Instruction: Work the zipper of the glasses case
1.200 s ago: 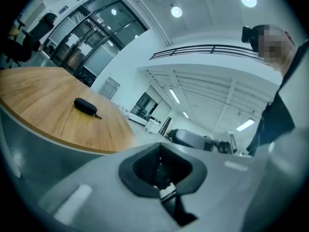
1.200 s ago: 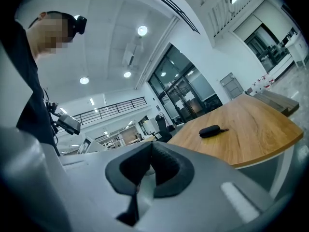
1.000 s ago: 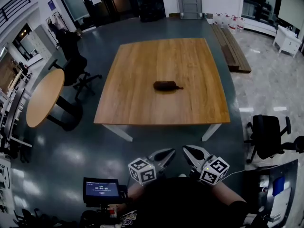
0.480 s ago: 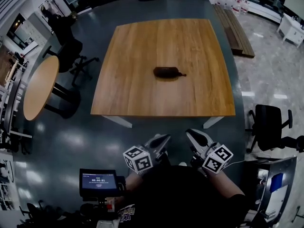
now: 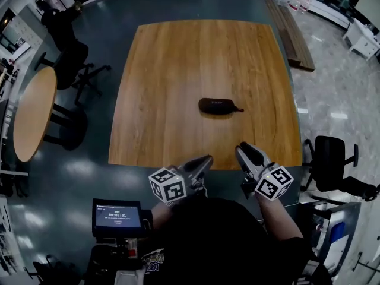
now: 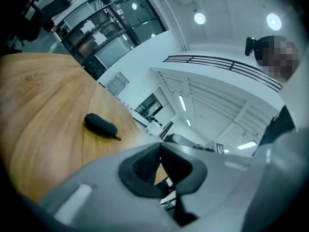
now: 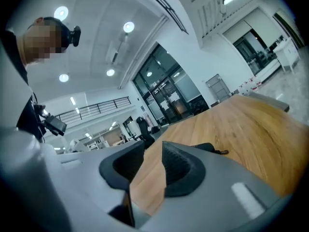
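I look steeply down on a square wooden table (image 5: 178, 70). A dark glasses case (image 5: 217, 106) lies flat near its middle, a little toward the near edge. Its long side runs across the head view and its zipper pull (image 5: 240, 109) sticks out at the right end. Both grippers hang over the near edge of the table, side by side and well apart from the case. My left gripper (image 5: 208, 158) is clenched, its jaws pressed together with nothing between them. My right gripper (image 5: 240, 149) stands slightly parted. Its jaws have just been opening, and only bare table shows through the gap. In the right gripper view one jaw partly hides the case. A round table (image 5: 32, 117) stands off to the left and an office chair (image 5: 332, 162) to the right.
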Demonstrator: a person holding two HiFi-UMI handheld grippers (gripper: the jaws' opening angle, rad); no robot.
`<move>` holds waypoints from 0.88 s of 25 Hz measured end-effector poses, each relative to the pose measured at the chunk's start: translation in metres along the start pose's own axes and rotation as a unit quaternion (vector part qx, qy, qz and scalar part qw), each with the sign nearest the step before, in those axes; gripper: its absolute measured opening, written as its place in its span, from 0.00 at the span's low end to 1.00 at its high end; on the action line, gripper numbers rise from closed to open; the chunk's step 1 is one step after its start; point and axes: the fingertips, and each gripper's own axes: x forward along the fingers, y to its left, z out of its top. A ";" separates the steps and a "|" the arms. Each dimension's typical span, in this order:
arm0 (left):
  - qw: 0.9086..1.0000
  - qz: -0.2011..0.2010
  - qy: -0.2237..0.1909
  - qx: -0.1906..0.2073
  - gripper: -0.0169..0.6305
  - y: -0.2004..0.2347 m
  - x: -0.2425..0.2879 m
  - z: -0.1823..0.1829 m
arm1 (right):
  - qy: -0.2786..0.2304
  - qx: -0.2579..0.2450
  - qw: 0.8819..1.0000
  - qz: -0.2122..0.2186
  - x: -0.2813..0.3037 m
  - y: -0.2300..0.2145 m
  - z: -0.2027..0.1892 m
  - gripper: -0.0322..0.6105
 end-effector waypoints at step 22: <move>0.993 0.083 -0.050 -0.063 0.03 0.081 -0.048 0.034 | 0.519 -0.408 0.740 0.129 0.180 -0.204 -0.123 0.74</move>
